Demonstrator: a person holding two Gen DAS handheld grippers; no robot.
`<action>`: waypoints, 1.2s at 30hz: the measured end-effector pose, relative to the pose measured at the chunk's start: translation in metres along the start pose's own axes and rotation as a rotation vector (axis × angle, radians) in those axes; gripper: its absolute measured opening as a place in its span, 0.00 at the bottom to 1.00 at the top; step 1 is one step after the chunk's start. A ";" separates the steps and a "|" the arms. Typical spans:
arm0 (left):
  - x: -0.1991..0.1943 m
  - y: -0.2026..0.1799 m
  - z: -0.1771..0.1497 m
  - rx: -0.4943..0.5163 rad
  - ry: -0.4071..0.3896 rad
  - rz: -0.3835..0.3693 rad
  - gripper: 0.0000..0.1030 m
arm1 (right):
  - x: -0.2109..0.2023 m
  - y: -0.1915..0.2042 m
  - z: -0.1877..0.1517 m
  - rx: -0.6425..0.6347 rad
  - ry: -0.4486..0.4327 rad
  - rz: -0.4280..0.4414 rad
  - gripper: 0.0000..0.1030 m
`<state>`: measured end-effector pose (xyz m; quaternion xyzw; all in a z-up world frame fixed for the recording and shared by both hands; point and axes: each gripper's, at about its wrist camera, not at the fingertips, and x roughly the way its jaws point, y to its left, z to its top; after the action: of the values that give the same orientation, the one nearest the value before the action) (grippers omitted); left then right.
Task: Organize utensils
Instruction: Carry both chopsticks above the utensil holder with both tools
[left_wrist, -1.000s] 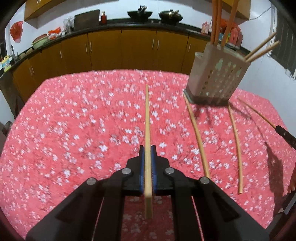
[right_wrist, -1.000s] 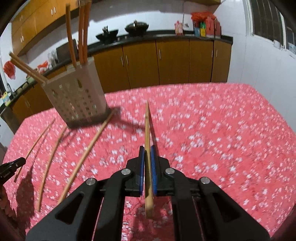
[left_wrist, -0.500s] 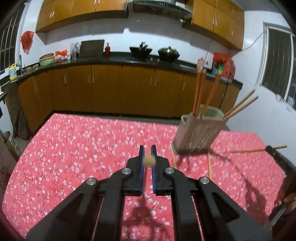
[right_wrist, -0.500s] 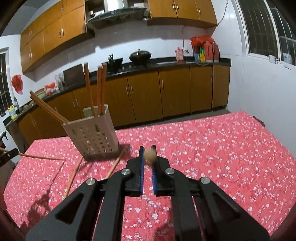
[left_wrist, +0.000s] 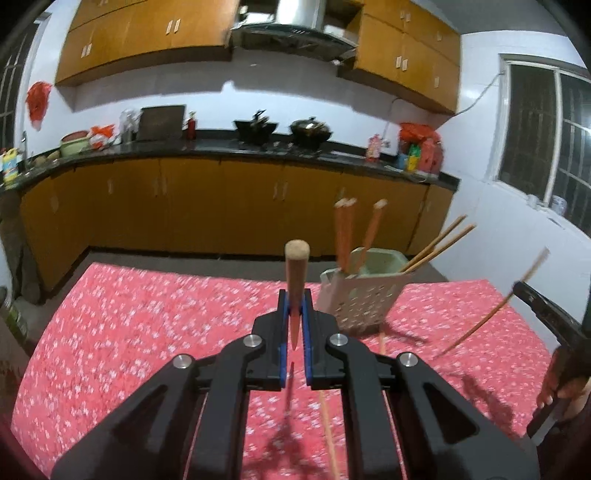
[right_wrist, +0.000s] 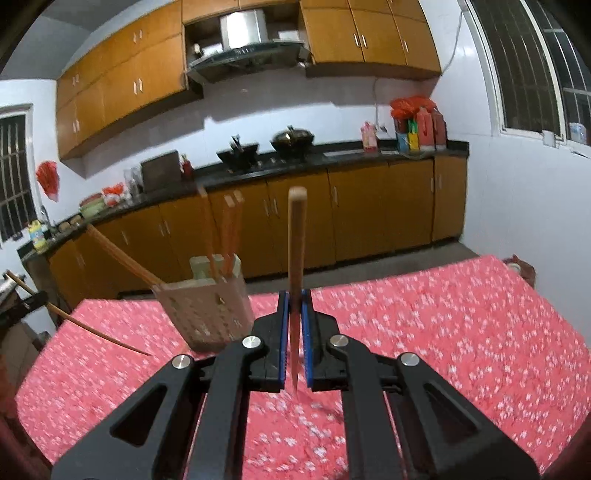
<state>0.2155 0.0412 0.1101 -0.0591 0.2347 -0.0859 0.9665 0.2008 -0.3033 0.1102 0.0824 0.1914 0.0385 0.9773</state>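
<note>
Both tools are clamped shut, each on a single chopstick. The left tool (left_wrist: 294, 325) grips a wooden chopstick (left_wrist: 296, 273) near its thin end, so most of the length stands up and forward beyond the pads with the blunt end uppermost. The right tool (right_wrist: 294, 328) holds its own chopstick (right_wrist: 297, 254) in the same manner, thin tip hanging just below the pads. The perforated chopstick holder (left_wrist: 360, 295) stands on the desk (left_wrist: 147, 325) with its pink flowered cloth, ahead and to the right of the left tool, and already carries several chopsticks leaning at different angles. At least one loose chopstick (left_wrist: 328, 428) lies flat on the cloth in front of the holder. Judged risks: each stick is pinched at a single point close to one end, so the long free length could pivot or slide between the pads during a swing toward the holder. The leaning sticks occupy part of the opening, and an incoming stick may strike them and be deflected outside. The holder looks light, so a sideways knock could tip it or push it along the cloth. With both tools converging on one narrow opening, the two held sticks may cross or collide.
</note>
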 end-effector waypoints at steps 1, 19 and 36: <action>-0.002 -0.003 0.004 0.003 -0.006 -0.015 0.08 | -0.005 0.002 0.008 0.003 -0.013 0.019 0.07; -0.012 -0.078 0.088 0.086 -0.177 -0.117 0.07 | -0.014 0.060 0.096 0.026 -0.362 0.166 0.07; 0.068 -0.071 0.079 0.057 -0.109 -0.081 0.08 | 0.077 0.082 0.059 -0.036 -0.215 0.100 0.07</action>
<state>0.3018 -0.0358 0.1606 -0.0459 0.1767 -0.1283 0.9748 0.2907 -0.2231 0.1499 0.0780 0.0803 0.0815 0.9904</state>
